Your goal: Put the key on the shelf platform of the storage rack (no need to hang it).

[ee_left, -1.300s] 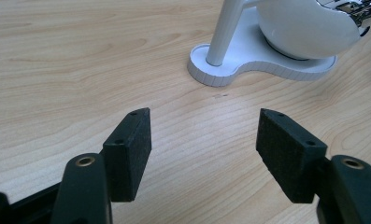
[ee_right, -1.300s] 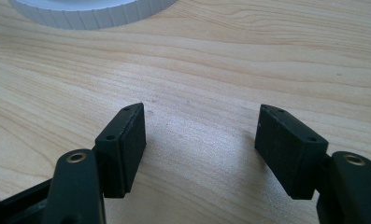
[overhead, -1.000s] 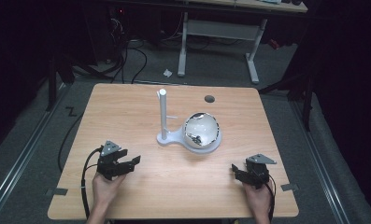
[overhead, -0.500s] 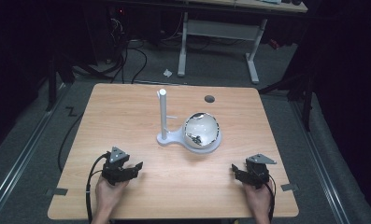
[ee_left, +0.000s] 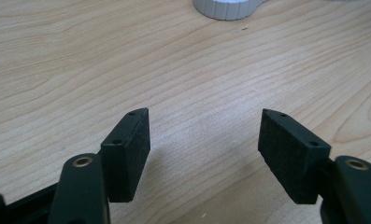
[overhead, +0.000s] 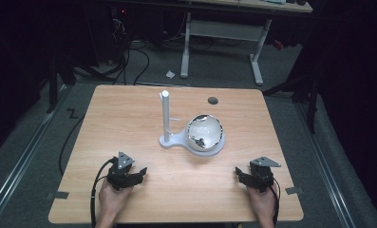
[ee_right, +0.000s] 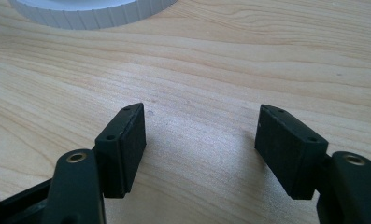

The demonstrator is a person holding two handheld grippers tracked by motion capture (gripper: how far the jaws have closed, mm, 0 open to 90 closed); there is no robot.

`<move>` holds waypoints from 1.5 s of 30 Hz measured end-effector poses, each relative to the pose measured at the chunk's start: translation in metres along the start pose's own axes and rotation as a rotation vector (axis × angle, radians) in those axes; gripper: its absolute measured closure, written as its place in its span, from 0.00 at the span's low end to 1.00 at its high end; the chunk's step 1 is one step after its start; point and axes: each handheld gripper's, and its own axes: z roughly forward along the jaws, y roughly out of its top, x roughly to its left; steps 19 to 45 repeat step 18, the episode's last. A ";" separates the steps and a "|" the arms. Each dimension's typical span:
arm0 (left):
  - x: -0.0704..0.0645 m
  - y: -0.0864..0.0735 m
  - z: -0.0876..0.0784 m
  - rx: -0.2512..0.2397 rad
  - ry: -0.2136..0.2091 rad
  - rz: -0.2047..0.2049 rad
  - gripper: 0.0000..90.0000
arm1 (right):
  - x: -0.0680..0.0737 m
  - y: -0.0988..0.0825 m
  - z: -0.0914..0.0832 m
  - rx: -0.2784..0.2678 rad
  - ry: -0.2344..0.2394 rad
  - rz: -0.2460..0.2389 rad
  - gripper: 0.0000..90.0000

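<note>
A white stand with an upright post (overhead: 165, 114) and a round ribbed base (overhead: 174, 141) sits mid-table, and a shiny silver bowl (overhead: 205, 133) rests on its right part. My left gripper (overhead: 139, 173) lies low at the front left of the table, open and empty, pointing toward the stand. In the left gripper view its jaws (ee_left: 204, 135) stand wide over bare wood, with the white base (ee_left: 227, 7) far ahead. My right gripper (overhead: 240, 176) rests at the front right, open too. Its own view (ee_right: 202, 130) has nothing between the pads, and the ribbed base (ee_right: 94, 11) lies ahead.
The wooden table (overhead: 129, 118) has a dark cable hole (overhead: 213, 100) near its far edge. A cable (overhead: 98, 190) trails from the left gripper over the front edge. Beyond the table stand a white desk frame (overhead: 224, 33) and floor cables.
The left hand has come toward the table's front edge, slightly rightward and lower. The right hand and the stand have stayed put.
</note>
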 end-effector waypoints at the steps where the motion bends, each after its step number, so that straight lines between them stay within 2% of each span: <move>1: -0.001 -0.001 0.001 0.005 0.008 0.010 0.38 | 0.000 0.000 0.000 0.000 0.000 0.000 0.38; 6: -0.002 -0.003 0.005 0.021 0.009 0.018 0.38 | 0.000 0.000 0.000 0.000 0.000 -0.001 0.38; 13: -0.001 -0.006 0.006 0.006 0.001 0.003 0.36 | 0.000 0.000 0.000 0.001 0.000 0.001 0.38; 45: -0.001 -0.006 0.006 0.007 0.001 0.002 0.34 | 0.000 0.000 0.000 0.001 0.000 0.001 0.38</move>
